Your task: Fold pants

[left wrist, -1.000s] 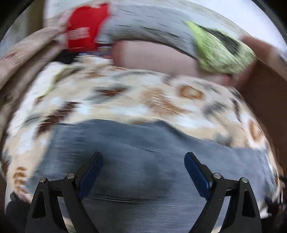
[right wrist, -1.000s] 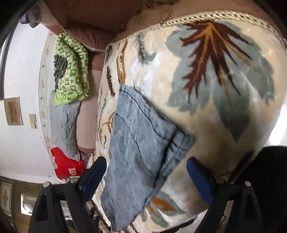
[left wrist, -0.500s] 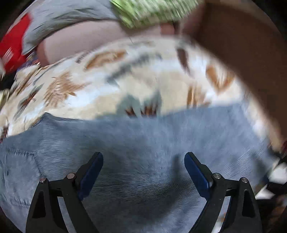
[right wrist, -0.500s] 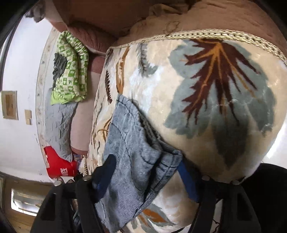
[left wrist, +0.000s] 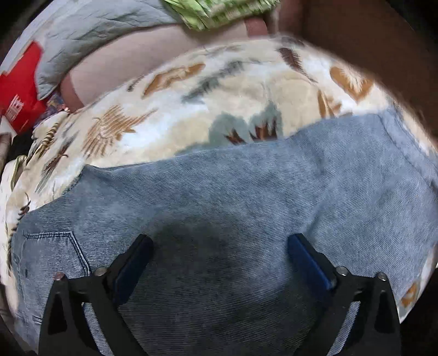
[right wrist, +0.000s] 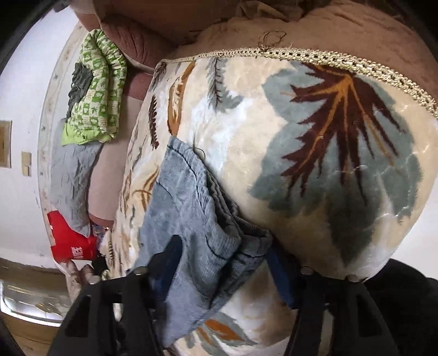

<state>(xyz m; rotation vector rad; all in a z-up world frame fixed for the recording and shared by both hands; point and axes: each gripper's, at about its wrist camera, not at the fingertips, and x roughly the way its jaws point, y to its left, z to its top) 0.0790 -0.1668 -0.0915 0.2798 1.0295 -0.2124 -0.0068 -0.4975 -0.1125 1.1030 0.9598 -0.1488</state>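
Observation:
Blue-grey denim pants (left wrist: 232,197) lie folded on a cream blanket with a leaf print (left wrist: 191,104). In the left wrist view my left gripper (left wrist: 219,257) hovers open just above the middle of the denim, casting a shadow on it; a back pocket shows at the left. In the right wrist view the pants (right wrist: 189,208) bunch up at their near end, and my right gripper (right wrist: 221,260) has its blue pads on either side of that bunched end, closing on it.
A green patterned quilt (right wrist: 95,90), a grey pillow (right wrist: 68,180) and a red bag (right wrist: 68,243) lie along the white wall at the far side. A brown cushion (right wrist: 273,16) borders the blanket (right wrist: 328,137). The bed edge drops off near my right gripper.
My right gripper has moved onto the near end of the pants and narrowed around it, bunching the cloth. My left gripper has swung across over the denim and stayed open.

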